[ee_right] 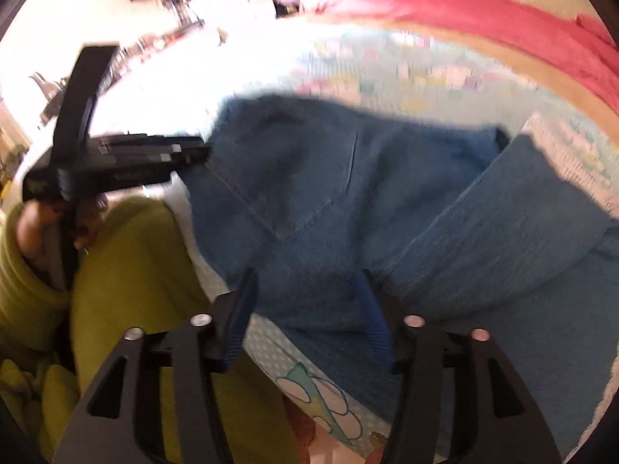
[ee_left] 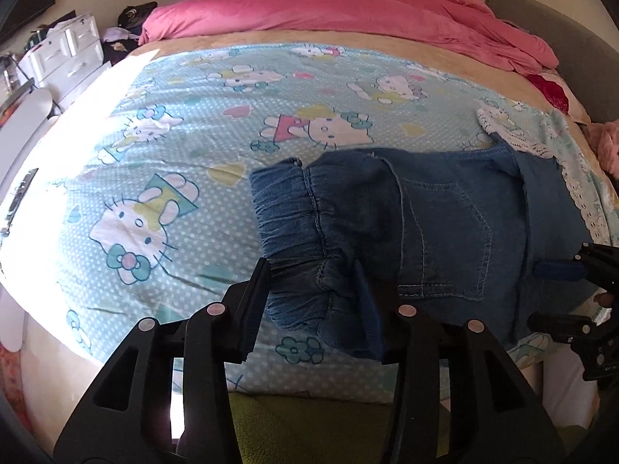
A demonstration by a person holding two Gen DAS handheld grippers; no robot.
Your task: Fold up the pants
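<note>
Left wrist view: folded denim pants [ee_left: 418,228] flat on cartoon-print sheet [ee_left: 162,147], near bed's front edge, pink blanket [ee_left: 329,11] far behind. Left tongs [ee_left: 313,290] spread over pants' elastic waistband, pinching nothing.

Right wrist view, blurred: right tongs [ee_right: 309,301] spread above pants [ee_right: 348,193], gripping nothing.

- left gripper [ee_left: 309,282]: 2 black angular fingers with blue ribbed pads, slotted cut-outs, 4 round silver pins
- right gripper [ee_right: 307,301]: same black build, blue ribbed pads, 4 silver pins
- Person: olive-green ribbed sleeve [ee_right: 23,270] at the left, matching green trousers [ee_right: 154,270] near the bed edge
</note>
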